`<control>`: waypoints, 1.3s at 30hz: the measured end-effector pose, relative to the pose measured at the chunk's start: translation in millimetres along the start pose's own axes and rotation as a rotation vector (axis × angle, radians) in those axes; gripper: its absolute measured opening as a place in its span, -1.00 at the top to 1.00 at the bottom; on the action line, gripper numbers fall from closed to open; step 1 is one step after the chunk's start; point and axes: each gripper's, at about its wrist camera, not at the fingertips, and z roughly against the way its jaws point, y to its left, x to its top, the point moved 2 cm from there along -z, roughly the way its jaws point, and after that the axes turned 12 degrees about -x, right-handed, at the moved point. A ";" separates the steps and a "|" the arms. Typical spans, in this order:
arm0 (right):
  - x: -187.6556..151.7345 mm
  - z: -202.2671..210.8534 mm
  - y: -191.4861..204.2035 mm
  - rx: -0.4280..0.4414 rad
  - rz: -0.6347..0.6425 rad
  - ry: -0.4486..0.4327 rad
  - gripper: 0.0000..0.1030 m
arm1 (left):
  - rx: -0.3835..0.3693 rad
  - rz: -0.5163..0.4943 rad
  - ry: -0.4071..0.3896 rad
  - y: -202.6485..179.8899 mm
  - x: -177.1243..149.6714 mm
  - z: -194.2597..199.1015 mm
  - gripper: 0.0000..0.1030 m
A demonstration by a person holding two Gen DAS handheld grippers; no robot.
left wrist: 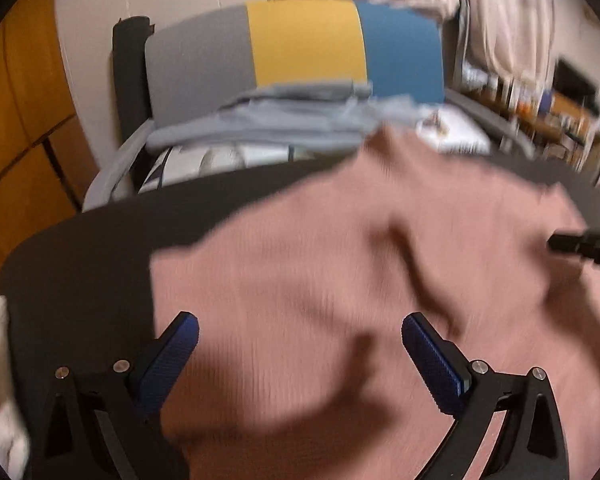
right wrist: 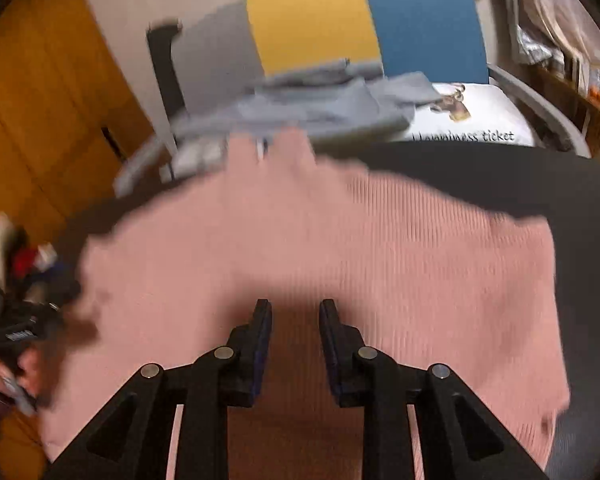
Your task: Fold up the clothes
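Across the middle of the dark table a pink ribbed garment lies spread, creased, its far edge near the table's back edge. Over its near part the left gripper hangs wide apart, holding nothing. The right gripper stands narrowly parted above the cloth, empty. Beyond the back edge, grey folded clothes rest on a chair.

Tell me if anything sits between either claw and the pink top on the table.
Nothing visible does. The left claw is wide open directly over the pink top, and the right claw, jaws slightly apart, is over it too. The grey clothes lie on the chair behind, clear of both.
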 end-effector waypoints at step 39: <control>150.8 -124.7 -3.1 0.211 -0.207 0.108 0.90 | -0.179 -0.034 0.176 -35.2 146.8 -184.5 0.88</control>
